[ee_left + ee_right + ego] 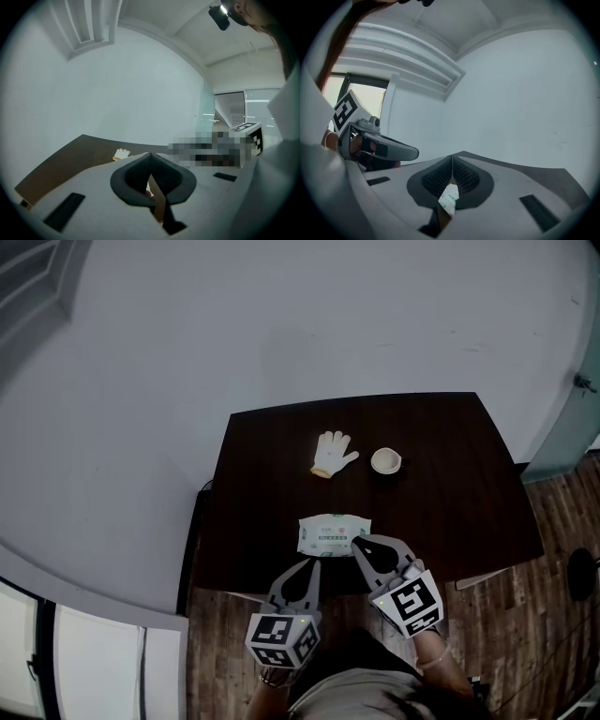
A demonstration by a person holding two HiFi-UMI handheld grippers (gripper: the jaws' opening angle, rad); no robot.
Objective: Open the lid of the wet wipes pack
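Pack of wet wipes (pixel 334 533) just ahead of right gripper (pixel 357 542), jaws together, left gripper (pixel 313 563) alongside, jaws likewise together, glove (pixel 333 453) beyond.

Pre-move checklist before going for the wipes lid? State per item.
1. Wet wipes pack flat on the table, near its front edge: ok.
2. Where the pack opens: cannot tell, too small.
3. Left gripper near the pack's front edge, shut, empty: ok.
4. Right gripper at the pack's right end, shut; contact: cannot tell.
5. Either one open for a pinch: not ok.
6. Glove and cup well away: ok.
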